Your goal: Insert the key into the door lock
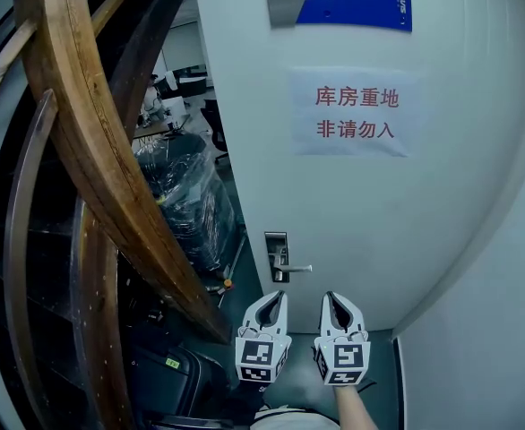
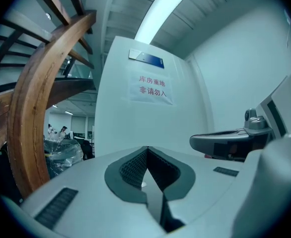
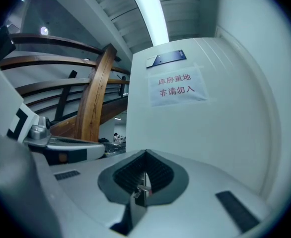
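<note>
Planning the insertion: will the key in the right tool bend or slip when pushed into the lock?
The key looks like thin metal, so probably stiff. Small and smooth, pinched in the right tool, it might pivot or slip under pressure.

Two tools (image 1: 271, 297) (image 1: 335, 297), one key (image 3: 142, 188), one door (image 1: 379, 213)

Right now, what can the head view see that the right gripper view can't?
Only the head view shows the silver lock plate with lever handle. Only the right gripper view shows the small silver metal key, pinched in the shut right gripper. Both show the white door and its paper sign with red characters.
</note>
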